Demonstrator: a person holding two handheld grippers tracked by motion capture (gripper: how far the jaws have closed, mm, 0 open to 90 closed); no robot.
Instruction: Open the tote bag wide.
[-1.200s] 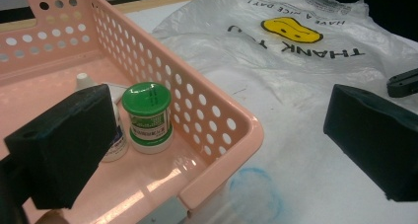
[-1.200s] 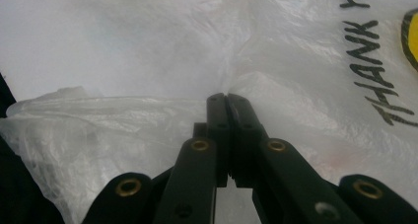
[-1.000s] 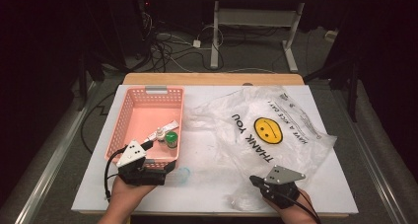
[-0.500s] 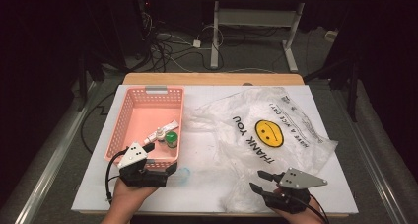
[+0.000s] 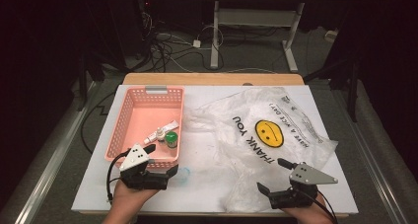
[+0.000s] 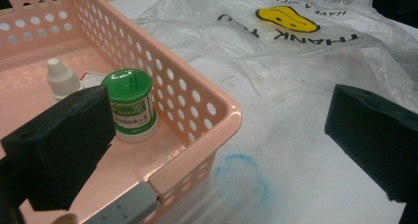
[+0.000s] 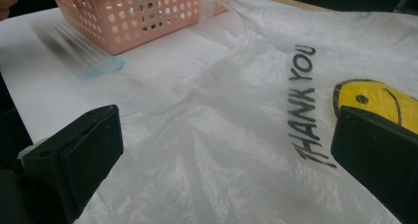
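Observation:
A pink perforated basket (image 5: 123, 120) stands on the left of the white table; it holds a green-capped jar (image 5: 171, 139), a white dropper bottle (image 5: 160, 134) and a tube. My left gripper (image 5: 161, 160) is open at the basket's near right corner: one jaw hangs over the inside by the jar (image 6: 129, 105), the other over the table. A clear plastic bag (image 5: 266, 130) printed THANK YOU with a yellow face lies spread on the right. My right gripper (image 5: 272, 174) is low over its near edge. Its jaws have just been opening, and the film (image 7: 246, 110) lies loose below them.
A clear object with a blue rim (image 5: 183, 174) lies on the table just in front of the basket, between the two grippers. The table's near edge runs close behind both hands. Beyond the far edge are desk legs and cables on the floor.
My right gripper has opened, let go of the bag's near edge and shifted a little to the right. The left gripper and the basket have stayed put.

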